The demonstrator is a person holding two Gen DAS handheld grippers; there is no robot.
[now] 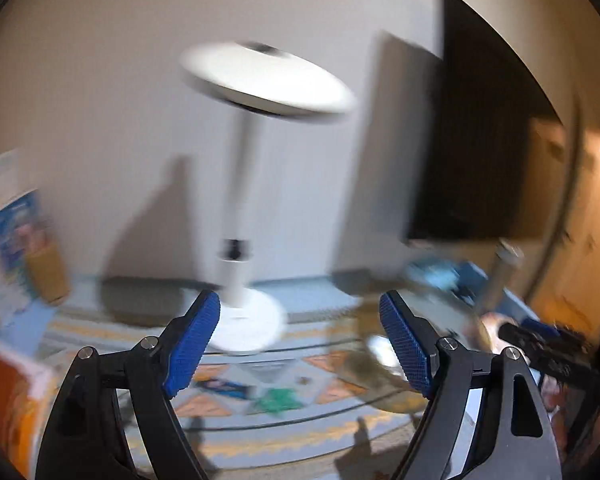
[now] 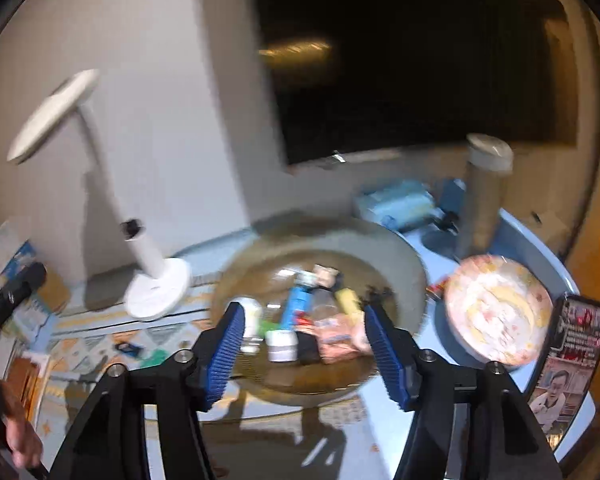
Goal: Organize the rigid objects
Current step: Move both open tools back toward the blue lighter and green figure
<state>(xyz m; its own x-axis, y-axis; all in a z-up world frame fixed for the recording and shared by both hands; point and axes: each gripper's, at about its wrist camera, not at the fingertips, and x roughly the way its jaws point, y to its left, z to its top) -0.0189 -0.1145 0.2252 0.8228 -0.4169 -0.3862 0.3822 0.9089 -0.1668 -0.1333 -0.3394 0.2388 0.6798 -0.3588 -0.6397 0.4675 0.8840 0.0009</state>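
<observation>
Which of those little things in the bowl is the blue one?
The blue tube, lying near the middle of the glass bowl. The small jar in front is white; the piece to its right is yellow.

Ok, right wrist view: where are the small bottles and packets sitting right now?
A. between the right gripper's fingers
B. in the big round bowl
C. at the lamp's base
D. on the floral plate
B: the bottles and packets lie piled inside the bowl, ahead of the open, empty right gripper; the floral plate sits to the bowl's right.
</observation>
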